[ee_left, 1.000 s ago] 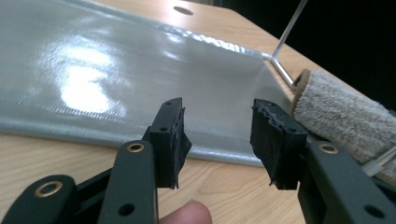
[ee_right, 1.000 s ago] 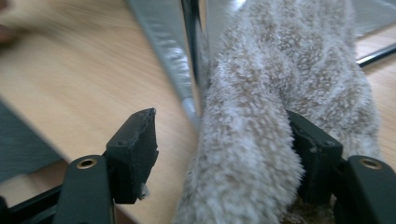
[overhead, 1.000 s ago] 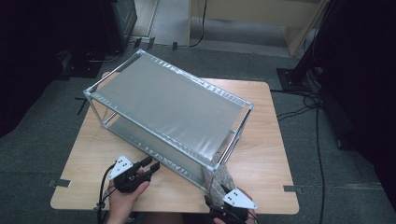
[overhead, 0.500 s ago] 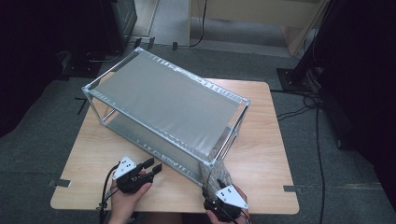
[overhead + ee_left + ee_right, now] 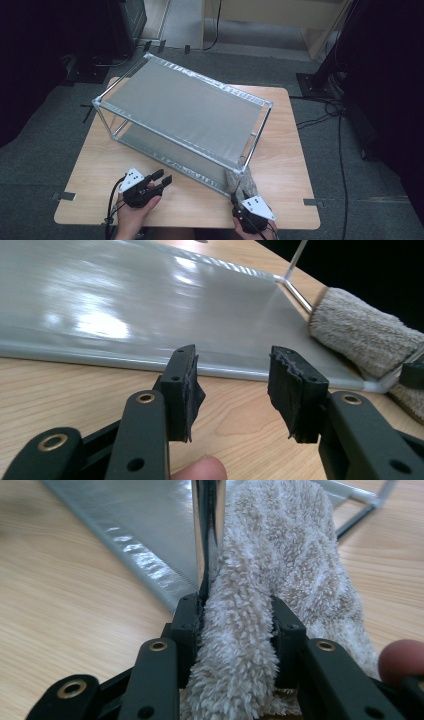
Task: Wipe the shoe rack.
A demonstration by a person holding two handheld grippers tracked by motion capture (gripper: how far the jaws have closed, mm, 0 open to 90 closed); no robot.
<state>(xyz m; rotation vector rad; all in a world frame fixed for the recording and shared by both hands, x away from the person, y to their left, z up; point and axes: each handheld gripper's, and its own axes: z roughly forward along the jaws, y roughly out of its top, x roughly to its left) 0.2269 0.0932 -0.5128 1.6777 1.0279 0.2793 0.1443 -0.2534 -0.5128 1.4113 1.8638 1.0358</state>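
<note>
A two-shelf metal rack (image 5: 185, 107) stands across the wooden table (image 5: 295, 150). A fluffy beige cloth (image 5: 242, 181) wraps the rack's near right corner post (image 5: 206, 530). My right gripper (image 5: 240, 196) has just been closing and is now shut on the cloth (image 5: 280, 545), with the post against its left jaw; its pads (image 5: 186, 617) press into the pile in the right gripper view (image 5: 236, 625). My left gripper (image 5: 162, 177) rests open near the table's front left, nothing between its jaws (image 5: 232, 385), facing the lower shelf (image 5: 150, 305) and the cloth (image 5: 360, 337).
The rack takes up most of the table. Bare wood shows along the front edge and at the right side. Dark furniture and cables (image 5: 320, 120) lie on the grey floor around the table.
My right gripper has pushed forward a little to the rack's near corner and closed on the cloth at the post. The left gripper has stayed where it was.
</note>
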